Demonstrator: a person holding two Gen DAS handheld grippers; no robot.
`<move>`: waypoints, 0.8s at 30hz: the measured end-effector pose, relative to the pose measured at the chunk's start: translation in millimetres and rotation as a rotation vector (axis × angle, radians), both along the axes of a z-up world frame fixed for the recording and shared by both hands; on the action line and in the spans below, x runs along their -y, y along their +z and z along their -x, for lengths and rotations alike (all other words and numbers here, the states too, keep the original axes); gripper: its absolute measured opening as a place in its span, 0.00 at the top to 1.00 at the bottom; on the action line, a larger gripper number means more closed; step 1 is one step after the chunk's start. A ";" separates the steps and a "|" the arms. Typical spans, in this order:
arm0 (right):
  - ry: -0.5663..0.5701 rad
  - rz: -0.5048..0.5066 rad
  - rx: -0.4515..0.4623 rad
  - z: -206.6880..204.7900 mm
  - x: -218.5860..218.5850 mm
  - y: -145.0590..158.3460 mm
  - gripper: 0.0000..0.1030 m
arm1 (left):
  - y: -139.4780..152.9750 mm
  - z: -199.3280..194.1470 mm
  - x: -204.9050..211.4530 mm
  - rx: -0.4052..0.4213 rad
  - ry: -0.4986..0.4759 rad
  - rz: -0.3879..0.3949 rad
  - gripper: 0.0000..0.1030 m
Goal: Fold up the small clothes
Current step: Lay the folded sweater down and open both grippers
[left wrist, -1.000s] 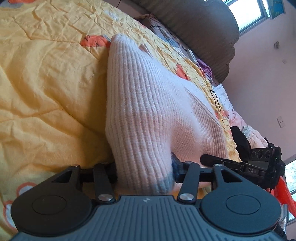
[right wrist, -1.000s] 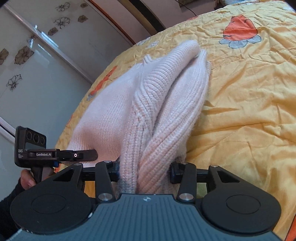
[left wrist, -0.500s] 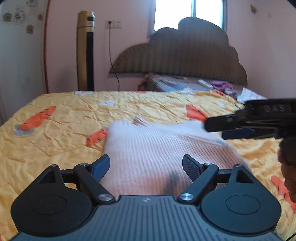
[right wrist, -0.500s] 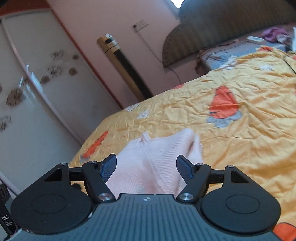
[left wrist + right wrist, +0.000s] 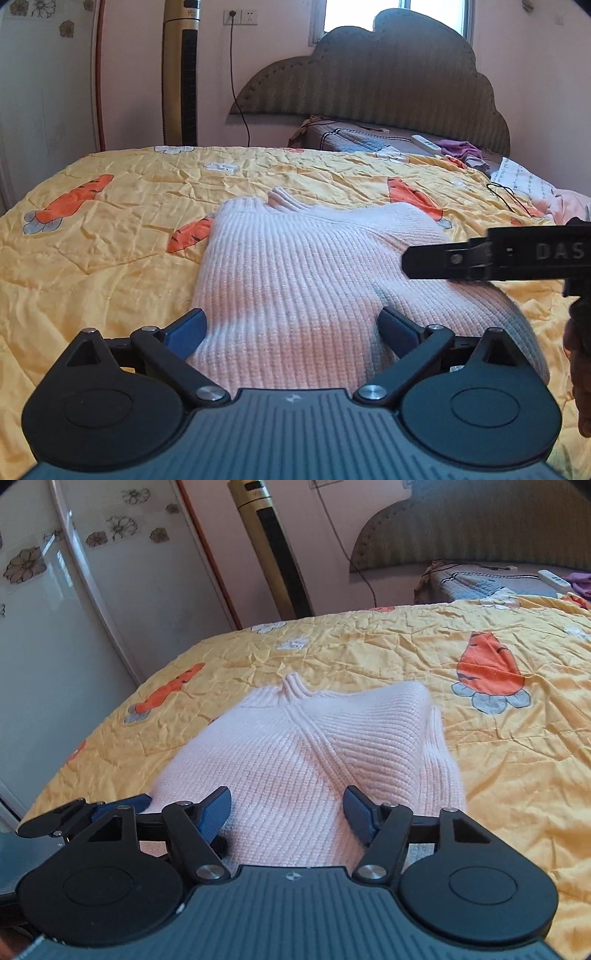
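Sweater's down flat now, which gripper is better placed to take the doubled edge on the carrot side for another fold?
Right, probably. The right gripper, open, hangs over the pink sweater beside that edge; the left gripper, open, sits toward the other side.

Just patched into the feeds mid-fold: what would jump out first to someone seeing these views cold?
The pale pink knit sweater lies folded on the yellow carrot-print quilt, dead centre in both views. The left gripper and the right gripper hang open over its near edge, jaws just opened, nothing pinched. Behind stand a scalloped headboard and a gold tower fan.
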State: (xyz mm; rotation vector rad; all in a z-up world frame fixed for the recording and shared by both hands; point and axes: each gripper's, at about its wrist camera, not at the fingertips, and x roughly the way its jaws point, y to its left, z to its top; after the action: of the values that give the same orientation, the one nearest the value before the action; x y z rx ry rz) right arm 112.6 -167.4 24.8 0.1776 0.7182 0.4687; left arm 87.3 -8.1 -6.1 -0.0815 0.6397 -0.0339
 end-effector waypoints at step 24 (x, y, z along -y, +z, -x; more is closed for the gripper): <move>-0.067 -0.187 -0.245 46.5 55.9 -50.6 0.34 | -14.5 29.8 -51.5 -0.188 0.000 0.348 0.56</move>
State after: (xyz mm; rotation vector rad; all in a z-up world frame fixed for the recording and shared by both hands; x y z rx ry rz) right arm 66.1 -223.2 -25.9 0.4395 0.9045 0.4542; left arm 57.5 43.5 -20.6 -0.4248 0.8172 -0.1393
